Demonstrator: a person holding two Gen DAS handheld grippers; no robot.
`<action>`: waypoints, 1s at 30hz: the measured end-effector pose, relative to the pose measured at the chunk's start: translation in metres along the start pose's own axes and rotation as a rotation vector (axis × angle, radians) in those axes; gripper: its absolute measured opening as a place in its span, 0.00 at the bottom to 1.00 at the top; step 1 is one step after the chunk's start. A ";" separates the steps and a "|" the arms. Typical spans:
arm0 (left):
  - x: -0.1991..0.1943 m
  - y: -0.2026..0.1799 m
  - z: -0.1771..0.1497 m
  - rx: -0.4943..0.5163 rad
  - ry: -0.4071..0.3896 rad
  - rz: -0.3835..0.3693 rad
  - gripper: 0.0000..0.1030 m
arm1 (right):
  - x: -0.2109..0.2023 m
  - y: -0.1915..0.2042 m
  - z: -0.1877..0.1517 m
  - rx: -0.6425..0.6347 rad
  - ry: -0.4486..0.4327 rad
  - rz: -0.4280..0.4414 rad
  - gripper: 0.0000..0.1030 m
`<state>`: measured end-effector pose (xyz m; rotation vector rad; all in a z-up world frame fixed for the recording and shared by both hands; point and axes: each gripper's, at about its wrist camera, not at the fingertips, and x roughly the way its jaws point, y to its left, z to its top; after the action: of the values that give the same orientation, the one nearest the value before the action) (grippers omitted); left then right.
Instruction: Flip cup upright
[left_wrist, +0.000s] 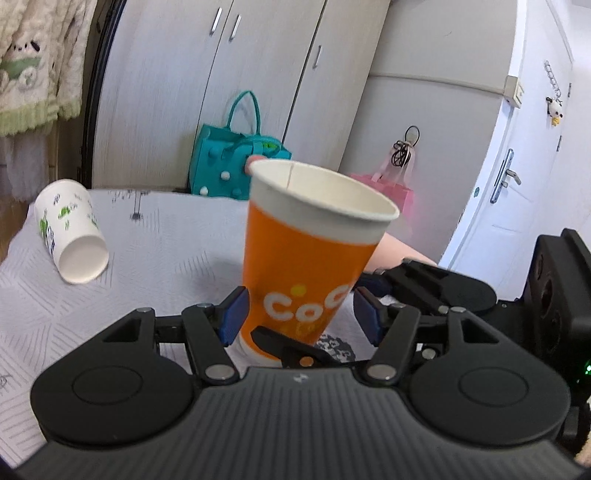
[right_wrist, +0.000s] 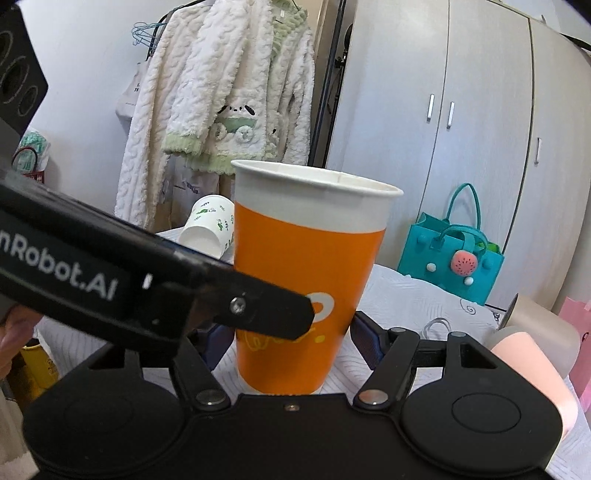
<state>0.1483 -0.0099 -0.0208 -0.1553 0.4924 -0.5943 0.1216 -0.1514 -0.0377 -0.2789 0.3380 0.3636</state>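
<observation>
Both wrist views close, low over worktop (left_wrist: 155, 236), facing wardrobe side. Shared: orange cup (left_wrist: 306, 266) (right_wrist: 306, 280), white cup (left_wrist: 72, 229) (right_wrist: 208, 229), teal bag (left_wrist: 229, 162) (right_wrist: 454, 258).

Cup (left_wrist: 310, 258) mouth up near the desk's (left_wrist: 155, 236) middle, between both grippers' fingers, second cup (left_wrist: 72, 230) on its side toward the far left corner, tote bag (left_wrist: 231, 166) behind the far edge.

The orange paper cup (left_wrist: 310, 258) (right_wrist: 306, 280) with a white rim band stands mouth up, slightly tilted, on the table.
</observation>
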 end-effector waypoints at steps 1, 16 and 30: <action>0.000 0.000 0.000 0.001 0.003 0.000 0.59 | -0.001 0.000 0.000 -0.005 -0.006 0.002 0.86; -0.020 -0.012 0.000 0.028 0.027 0.103 0.76 | -0.027 -0.016 -0.006 0.076 -0.003 -0.019 0.94; -0.088 -0.064 0.025 0.017 0.097 0.292 0.93 | -0.110 -0.016 0.024 0.221 0.174 -0.167 1.00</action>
<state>0.0658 -0.0124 0.0541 -0.0369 0.5919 -0.3206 0.0372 -0.1913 0.0278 -0.1204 0.5187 0.1352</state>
